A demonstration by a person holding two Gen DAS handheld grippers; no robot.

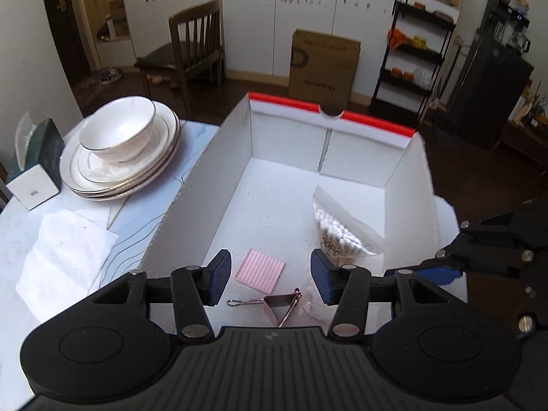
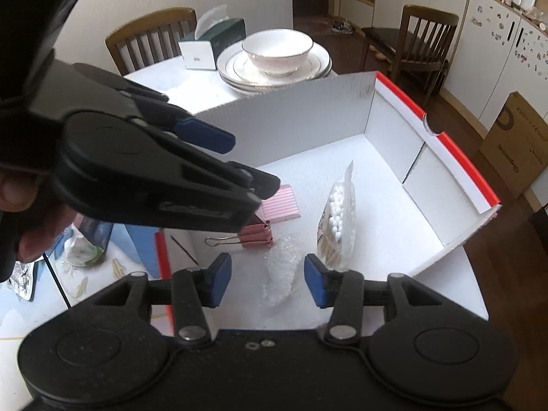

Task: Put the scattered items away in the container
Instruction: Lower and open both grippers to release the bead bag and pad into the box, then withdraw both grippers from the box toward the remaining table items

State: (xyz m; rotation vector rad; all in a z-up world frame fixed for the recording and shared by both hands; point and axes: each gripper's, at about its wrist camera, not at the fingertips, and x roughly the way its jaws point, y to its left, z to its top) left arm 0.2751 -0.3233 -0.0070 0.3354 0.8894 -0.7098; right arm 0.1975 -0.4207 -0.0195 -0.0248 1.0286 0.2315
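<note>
A white corrugated box (image 1: 236, 157) with a red far rim stands open on the table (image 1: 20, 233), and both grippers hang above its near end, pointing down into it. The left gripper (image 1: 270, 275) has its blue-padded jaws apart with nothing between them; through the gap a pink ridged pad (image 1: 259, 270) lies flat on the box floor, and just nearer than it a pink binder clip (image 1: 279, 306) rests with one wire handle stretched out to the left. The right gripper (image 2: 265, 282) also has its jaws apart and holds nothing; a small clear plastic bag (image 2: 279, 274) lies on the floor of the box directly below the gap. A bag of cotton swabs (image 2: 337, 226) leans up on the right side of the box, touching no gripper. In the right wrist view the left gripper crosses the upper left of the picture, with part of a hand (image 2: 20, 212) behind it.

Outside the box, to its left, a white bowl (image 1: 118, 133) sits on a stack of plates (image 1: 78, 174), a dark green tissue box (image 1: 37, 167) stands beyond them, and a crumpled white paper napkin (image 1: 65, 260) lies on the near left of the table.
</note>
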